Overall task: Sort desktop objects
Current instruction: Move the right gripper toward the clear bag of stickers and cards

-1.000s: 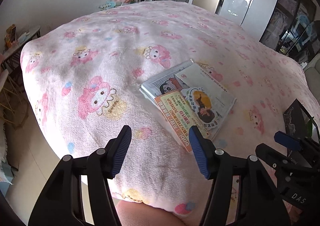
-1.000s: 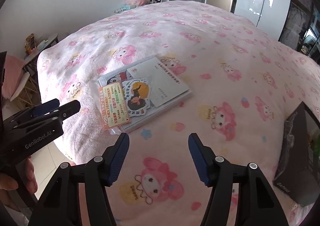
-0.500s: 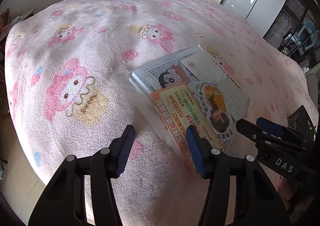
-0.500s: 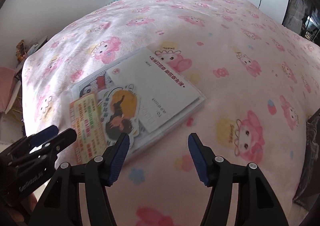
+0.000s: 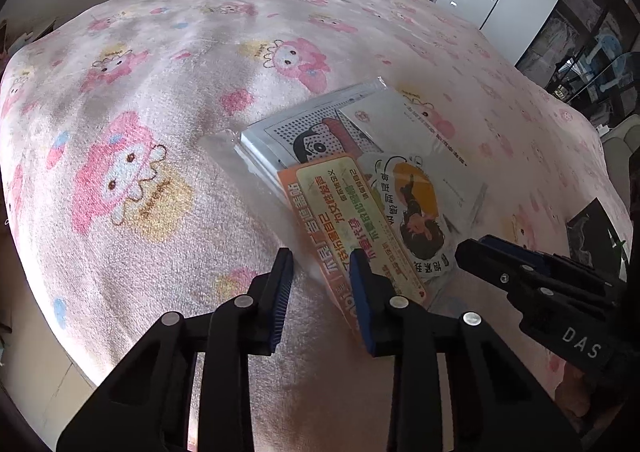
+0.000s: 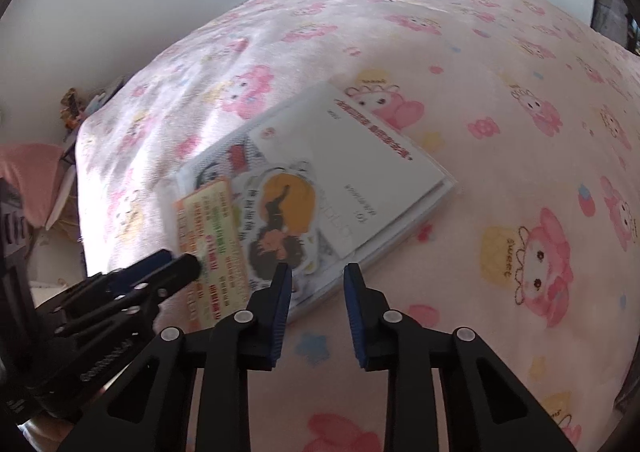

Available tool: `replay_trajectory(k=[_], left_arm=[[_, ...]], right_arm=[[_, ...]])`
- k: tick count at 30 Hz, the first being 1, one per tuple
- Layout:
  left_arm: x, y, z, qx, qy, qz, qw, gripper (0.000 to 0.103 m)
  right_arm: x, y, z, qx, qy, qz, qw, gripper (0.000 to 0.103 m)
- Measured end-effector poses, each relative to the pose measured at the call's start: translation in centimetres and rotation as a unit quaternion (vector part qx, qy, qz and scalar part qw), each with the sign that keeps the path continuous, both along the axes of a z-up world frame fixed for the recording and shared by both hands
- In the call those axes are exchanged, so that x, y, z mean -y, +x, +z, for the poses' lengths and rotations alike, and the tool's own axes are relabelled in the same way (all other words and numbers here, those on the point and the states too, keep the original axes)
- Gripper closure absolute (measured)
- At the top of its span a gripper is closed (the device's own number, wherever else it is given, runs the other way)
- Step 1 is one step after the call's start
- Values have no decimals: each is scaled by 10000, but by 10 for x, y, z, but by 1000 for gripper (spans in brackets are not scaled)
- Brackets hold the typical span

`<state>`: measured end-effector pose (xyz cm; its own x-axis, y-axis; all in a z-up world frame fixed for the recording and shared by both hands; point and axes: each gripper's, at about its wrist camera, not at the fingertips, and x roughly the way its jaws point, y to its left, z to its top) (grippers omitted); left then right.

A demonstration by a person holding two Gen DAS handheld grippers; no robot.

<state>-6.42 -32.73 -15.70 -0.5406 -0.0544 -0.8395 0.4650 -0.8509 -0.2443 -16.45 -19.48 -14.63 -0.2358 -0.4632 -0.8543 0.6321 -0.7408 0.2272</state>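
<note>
Plastic sleeve of papers (image 5: 360,156): it lies flat on the blanket (image 5: 168,100), near the bed's near edge, one corner toward the grippers.
Orange card (image 5: 352,228): on top of the sleeve at its near end, beside a round cartoon sticker (image 5: 416,208).
Left gripper (image 5: 320,276): its jaws have just been closing and now stand narrow, astride the near corner of the sleeve and card. The pads do not seem to press yet, so nothing is held.
Right gripper (image 6: 316,280): its jaws have also just been closing to a narrow gap, over the sleeve's near edge, with nothing gripped as far as I can see.
Step in hand: I judge it is pinching the sleeve's edge to lift it. It is better to slide one finger under the plastic first, because the soft blanket can be caught together with it.
Room: the blanket is bare behind the sleeve. A dark object (image 5: 592,232) lies toward the right edge, well apart.
</note>
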Motion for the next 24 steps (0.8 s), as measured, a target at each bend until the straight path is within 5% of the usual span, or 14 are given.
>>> replay_trajectory(k=[3,7,13,20,24], left_arm=[[2,4,2,6,-92,104,9999,72],[15,6,-1,-31,109,244,9996,56],[16,1,-7,-72,273,110,9995,52],[0,3,-1,-123,278,-235,9993,73],[-17,12,4,-129,339,-485,9982,74]], right_arm=[[0,6,3,-28,37,35,10000,79],[-6,-1,-3,-154,279,-233,9992,77],[-9,-20,-27,493,51,-383,9980,65],[-6,9,-13,322,-15,74,9995,79],[-17,34,5,235,-172,212,9994,81]])
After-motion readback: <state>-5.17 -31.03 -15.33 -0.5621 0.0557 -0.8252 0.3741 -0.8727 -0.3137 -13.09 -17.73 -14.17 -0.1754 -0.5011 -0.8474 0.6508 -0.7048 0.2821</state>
